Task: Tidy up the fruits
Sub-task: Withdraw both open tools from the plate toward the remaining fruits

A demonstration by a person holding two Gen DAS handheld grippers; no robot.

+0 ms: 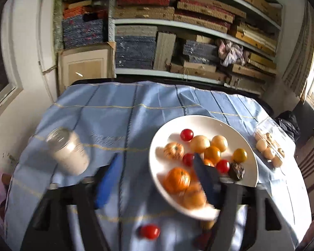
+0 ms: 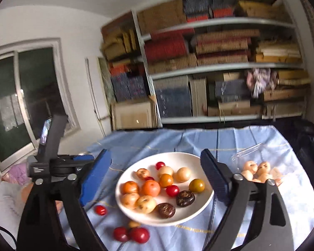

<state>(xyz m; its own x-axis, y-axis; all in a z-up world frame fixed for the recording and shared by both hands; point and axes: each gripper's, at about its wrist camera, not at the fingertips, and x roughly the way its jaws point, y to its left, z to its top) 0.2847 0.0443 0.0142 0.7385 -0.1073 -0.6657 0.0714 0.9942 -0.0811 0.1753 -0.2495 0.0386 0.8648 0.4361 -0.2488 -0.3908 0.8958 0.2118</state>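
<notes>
Small fruits [image 2: 150, 188] are sitting heaped on a white plate [image 2: 201, 209] in the middle of the table [image 2: 230, 142], which is wearing a pale blue cloth: orange and yellow rounds, red cherry-sized ones, two dark wrinkled ones. A few red fruits [image 2: 139, 234] are lying loose on the cloth just in front of the plate. To its right, pale fruits are resting in a clear plastic tray [image 2: 257, 170]; to its left a glass jar [image 1: 68, 152] is standing. The left hand-held gripper [image 1: 157, 177] is hovering spread over the plate's near-left edge, pinching nothing. The right hand-held gripper [image 2: 155, 179] is likewise gaping wide and empty above the plate.
</notes>
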